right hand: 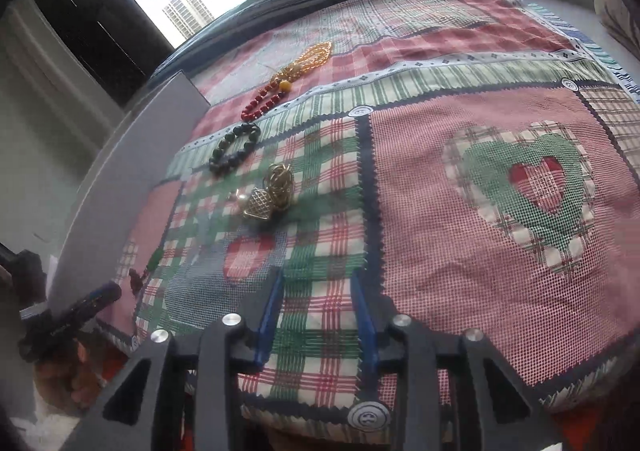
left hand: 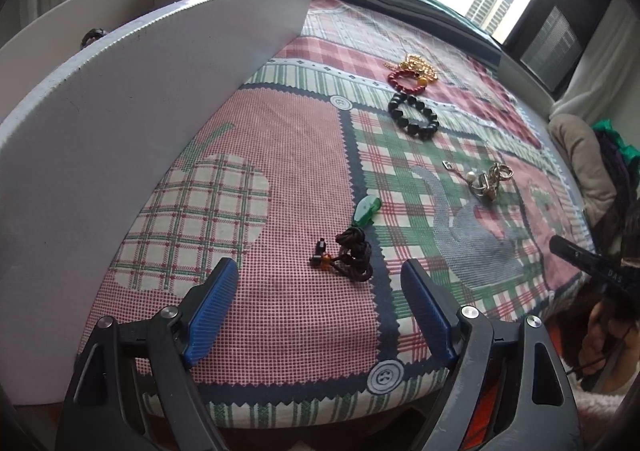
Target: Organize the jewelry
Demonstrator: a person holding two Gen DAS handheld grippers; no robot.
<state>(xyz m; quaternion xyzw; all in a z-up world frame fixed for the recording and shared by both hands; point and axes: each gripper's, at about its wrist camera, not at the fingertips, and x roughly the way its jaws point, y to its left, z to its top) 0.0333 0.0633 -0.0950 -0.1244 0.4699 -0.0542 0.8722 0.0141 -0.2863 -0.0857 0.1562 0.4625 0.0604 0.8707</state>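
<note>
While our left gripper (left hand: 320, 283) hangs wide and empty over the cord pendant (left hand: 354, 251) near the tablecloth's (left hand: 280, 331) front edge, our right gripper (right hand: 318, 287) gapes narrower, empty, gold charms (right hand: 272, 191) ahead.

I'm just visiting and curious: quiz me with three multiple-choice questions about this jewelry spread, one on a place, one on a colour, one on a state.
1. Where does the black bead bracelet lie?
A. inside the white box
B. on the patchwork cloth, just nearer the camera than the red bead bracelet
C. between gripper fingers

2. What colour is the pendant on the dark cord?
A. green
B. blue
C. white

3. How is the left hand-held gripper?
A. clamped on a ring
B. open, holding nothing
C. closed empty

Answers:
1 B, it rests on the cloth next to the red bead bracelet.
2 A, plainly green.
3 B, its fingers stand wide apart over bare cloth.
</note>
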